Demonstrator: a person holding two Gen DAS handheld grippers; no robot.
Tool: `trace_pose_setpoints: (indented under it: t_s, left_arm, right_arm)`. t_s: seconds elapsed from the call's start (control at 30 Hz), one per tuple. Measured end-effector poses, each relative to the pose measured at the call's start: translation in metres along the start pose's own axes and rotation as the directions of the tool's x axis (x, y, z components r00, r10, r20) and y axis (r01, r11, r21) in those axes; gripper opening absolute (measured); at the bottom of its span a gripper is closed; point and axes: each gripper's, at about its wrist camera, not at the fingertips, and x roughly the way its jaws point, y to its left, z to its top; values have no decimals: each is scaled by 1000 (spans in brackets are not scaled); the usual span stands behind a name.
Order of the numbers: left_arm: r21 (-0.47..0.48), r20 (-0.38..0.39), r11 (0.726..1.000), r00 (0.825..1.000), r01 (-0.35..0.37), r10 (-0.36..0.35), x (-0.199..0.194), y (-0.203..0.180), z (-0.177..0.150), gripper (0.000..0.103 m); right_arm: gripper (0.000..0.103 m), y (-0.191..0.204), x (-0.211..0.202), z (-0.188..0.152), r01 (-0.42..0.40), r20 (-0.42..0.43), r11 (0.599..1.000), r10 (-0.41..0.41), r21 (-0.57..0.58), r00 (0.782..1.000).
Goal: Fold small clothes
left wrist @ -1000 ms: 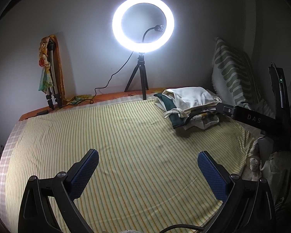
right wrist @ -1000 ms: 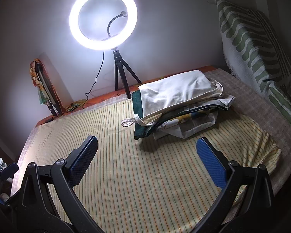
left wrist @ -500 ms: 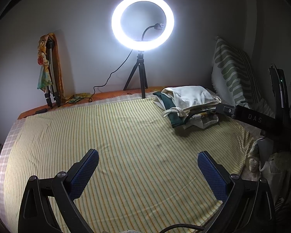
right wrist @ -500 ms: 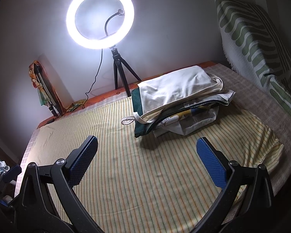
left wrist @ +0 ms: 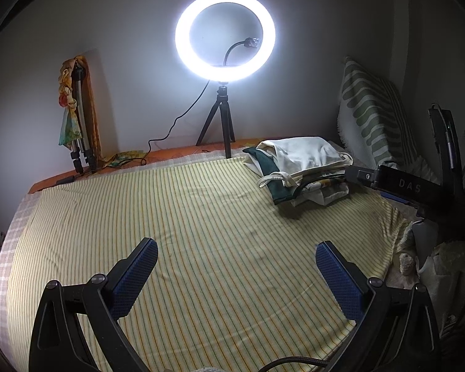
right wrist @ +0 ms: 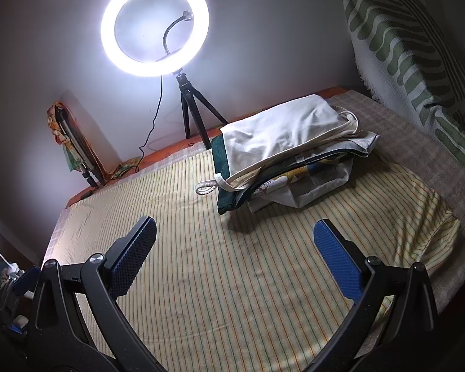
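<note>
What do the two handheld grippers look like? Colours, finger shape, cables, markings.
The left gripper and the right gripper look identical: matte black plastic frames with curved arms, silver pivot screws, and flat fingers faced with dark blue textured pads. A black cable loops under the left one. From the left wrist view, the right gripper's black body reads "DAS" in pale letters.

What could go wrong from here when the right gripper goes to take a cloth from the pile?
1. The pile of clothes is layered and loose; open jaws on the right gripper could catch several layers, or only the looped strap, and drag the stack.
2. The ring light on its tripod stands just behind the pile; a lifted cloth could perhaps knock it.
3. The striped sheet could bunch up if pinched along.
</note>
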Motion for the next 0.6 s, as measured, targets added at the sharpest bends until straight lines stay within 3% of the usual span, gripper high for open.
trace_pose_setpoints:
  t_s: [0.6]
  left_arm:
    - [-1, 20, 999, 999, -42, 42, 1, -1, -1, 103]
  right_arm:
    - [103, 4, -1, -1, 17, 4, 999, -17, -45, 1000]
